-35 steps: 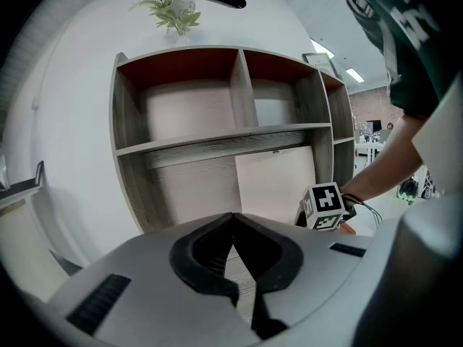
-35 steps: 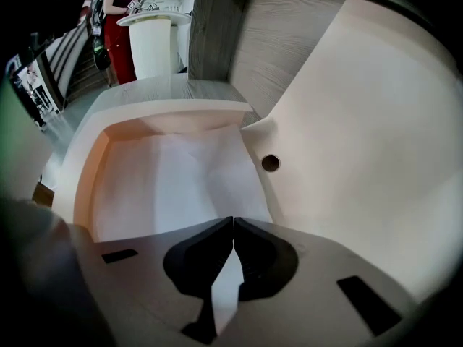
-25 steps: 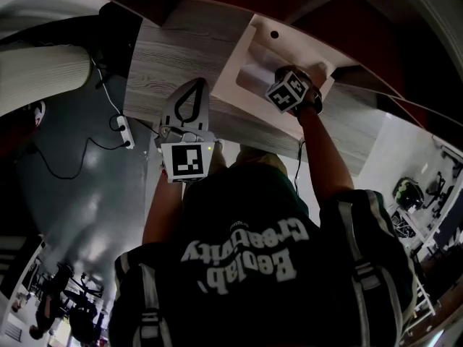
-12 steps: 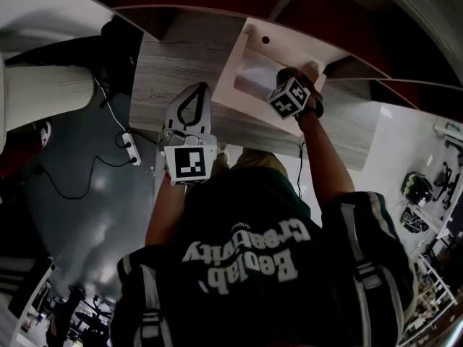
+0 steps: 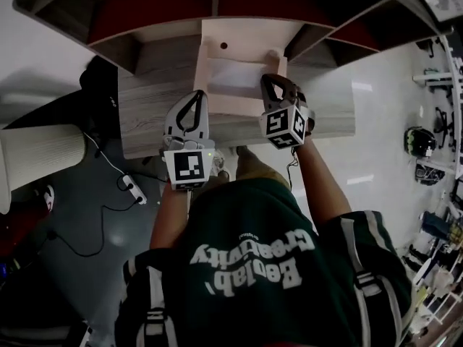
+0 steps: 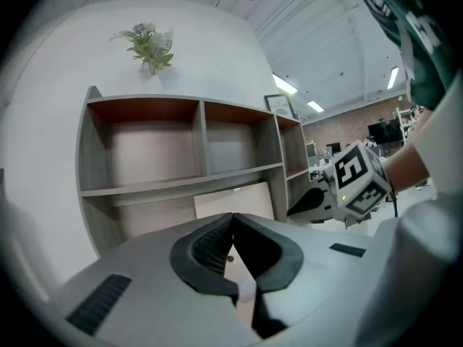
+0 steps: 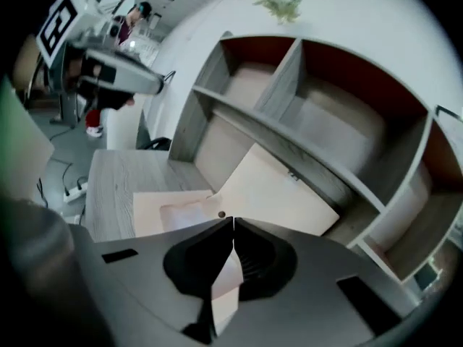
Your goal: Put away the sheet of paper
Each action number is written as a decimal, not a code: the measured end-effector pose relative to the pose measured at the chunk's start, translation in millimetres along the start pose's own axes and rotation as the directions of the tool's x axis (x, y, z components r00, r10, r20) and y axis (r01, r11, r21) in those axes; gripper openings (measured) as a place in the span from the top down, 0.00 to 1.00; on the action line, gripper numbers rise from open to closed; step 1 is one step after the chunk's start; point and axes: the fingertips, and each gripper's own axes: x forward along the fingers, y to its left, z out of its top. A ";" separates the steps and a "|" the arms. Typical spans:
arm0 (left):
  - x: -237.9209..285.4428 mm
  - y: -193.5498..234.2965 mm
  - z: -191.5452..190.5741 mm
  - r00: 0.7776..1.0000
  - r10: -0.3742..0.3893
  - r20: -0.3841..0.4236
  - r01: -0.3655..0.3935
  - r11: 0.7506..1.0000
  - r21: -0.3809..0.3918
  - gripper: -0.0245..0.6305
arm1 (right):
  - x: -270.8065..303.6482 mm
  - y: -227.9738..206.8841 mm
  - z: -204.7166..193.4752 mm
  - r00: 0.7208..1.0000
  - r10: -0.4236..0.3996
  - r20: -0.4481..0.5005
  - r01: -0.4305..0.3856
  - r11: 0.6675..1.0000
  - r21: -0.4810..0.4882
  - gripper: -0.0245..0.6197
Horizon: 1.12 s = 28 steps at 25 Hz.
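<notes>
A beige folder (image 5: pixel 217 100) lies open on the wooden desk (image 5: pixel 145 114), its lid (image 5: pixel 242 38) leaning back against the shelf unit. The white sheet of paper (image 5: pixel 233 76) rests flat inside it and also shows in the right gripper view as the sheet (image 7: pixel 187 212). My right gripper (image 5: pixel 269 82) hovers at the folder's right edge, jaws shut, with nothing clearly held. My left gripper (image 5: pixel 194 96) is over the folder's left front part, jaws shut and empty. In the left gripper view the lid (image 6: pixel 235 199) stands beyond the left gripper (image 6: pixel 233 217), and the right gripper (image 6: pixel 318 202) is at the right.
A grey shelf unit (image 6: pixel 181 143) with red-backed compartments stands at the back of the desk, a small plant (image 6: pixel 148 45) on top. A white radiator-like cylinder (image 5: pixel 40 154) and a power strip with cables (image 5: pixel 132 189) are on the floor at left.
My right gripper has drawn back from inside the folder toward its right edge and the desk front. The head view has swung to face the shelf squarely. The left gripper has hardly moved.
</notes>
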 end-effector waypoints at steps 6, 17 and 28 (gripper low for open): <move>-3.5 -52.2 35.6 0.994 -0.094 0.060 0.092 0.995 0.036 0.93 | -96.5 -26.9 21.9 0.981 -0.118 0.153 0.079 0.967 0.240 0.91; -55.4 -162.6 81.1 0.988 -0.118 0.096 0.107 0.988 0.107 0.93 | -232.1 -49.0 -8.5 0.933 -0.224 0.282 0.120 0.931 0.344 0.91; -193.6 -297.1 111.3 0.992 0.049 0.117 -0.061 0.993 0.098 0.93 | -412.7 -15.4 -79.4 0.887 -0.177 0.426 0.019 0.937 0.350 0.91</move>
